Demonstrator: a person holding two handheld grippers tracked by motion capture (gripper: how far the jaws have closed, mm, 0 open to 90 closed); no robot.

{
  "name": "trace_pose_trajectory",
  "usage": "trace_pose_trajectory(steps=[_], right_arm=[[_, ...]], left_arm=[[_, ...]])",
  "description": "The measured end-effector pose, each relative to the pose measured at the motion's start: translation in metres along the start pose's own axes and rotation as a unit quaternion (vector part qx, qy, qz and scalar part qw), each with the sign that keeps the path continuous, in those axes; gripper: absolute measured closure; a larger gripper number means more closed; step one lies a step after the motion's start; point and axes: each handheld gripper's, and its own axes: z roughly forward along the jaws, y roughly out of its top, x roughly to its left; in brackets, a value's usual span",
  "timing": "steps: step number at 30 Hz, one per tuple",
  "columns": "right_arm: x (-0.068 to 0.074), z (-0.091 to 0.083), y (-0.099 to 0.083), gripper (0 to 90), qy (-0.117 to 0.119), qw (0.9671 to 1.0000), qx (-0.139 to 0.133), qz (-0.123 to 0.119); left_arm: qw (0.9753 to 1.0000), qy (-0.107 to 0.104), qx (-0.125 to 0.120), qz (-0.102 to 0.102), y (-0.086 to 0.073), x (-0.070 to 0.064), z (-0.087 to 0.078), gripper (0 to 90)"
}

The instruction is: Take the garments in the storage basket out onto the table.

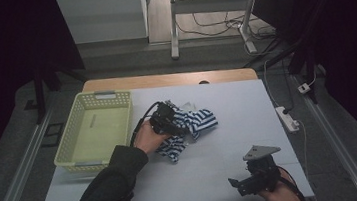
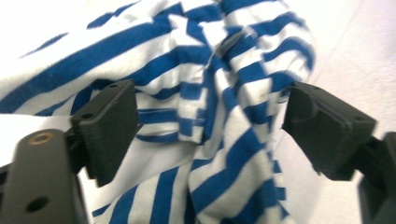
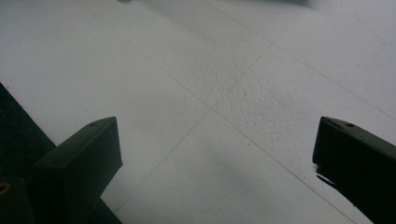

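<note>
A crumpled blue-and-white striped cloth [image 1: 195, 121] lies near the middle of the white table [image 1: 230, 135]. My left gripper [image 1: 171, 126] is down on the cloth's left part, held by a hand. In the left gripper view its jaws stand wide apart with a bunched fold of the striped cloth [image 2: 210, 126] between them, untouched by either pad. My right gripper [image 1: 243, 184] hovers near the table's front right edge. Its jaws are spread wide over bare table surface [image 3: 224, 107], with nothing between them.
A pale yellow-green plastic basket [image 1: 79, 122] stands at the table's left side, close to the left forearm. A white power strip [image 1: 287, 118] lies at the right edge. Desk legs and cables [image 1: 219, 26] are on the floor beyond the table.
</note>
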Motion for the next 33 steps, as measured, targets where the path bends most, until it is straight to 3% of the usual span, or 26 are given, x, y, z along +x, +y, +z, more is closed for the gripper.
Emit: trace_pose_trajectory(steps=[5,12,22,33], right_arm=[[0.0,0.0,0.0,0.9,0.0,1.0,0.0,0.0],[0.0,0.0,0.0,0.9,0.0,1.0,0.002,-0.001],[0.0,0.001,0.0,0.9,0.0,1.0,0.003,-0.001],[0.0,0.001,0.0,0.9,-0.002,1.0,0.003,-0.001]], left_arm=[[0.9996,-0.014,-0.026,0.002,0.0,-0.003,-0.013,9.6],[0.9988,-0.02,-0.042,0.015,-0.005,-0.007,-0.028,0.3],[0.9976,-0.032,-0.053,0.028,-0.018,-0.014,-0.049,0.0],[0.9956,-0.055,-0.075,0.013,-0.046,-0.014,-0.076,0.0]])
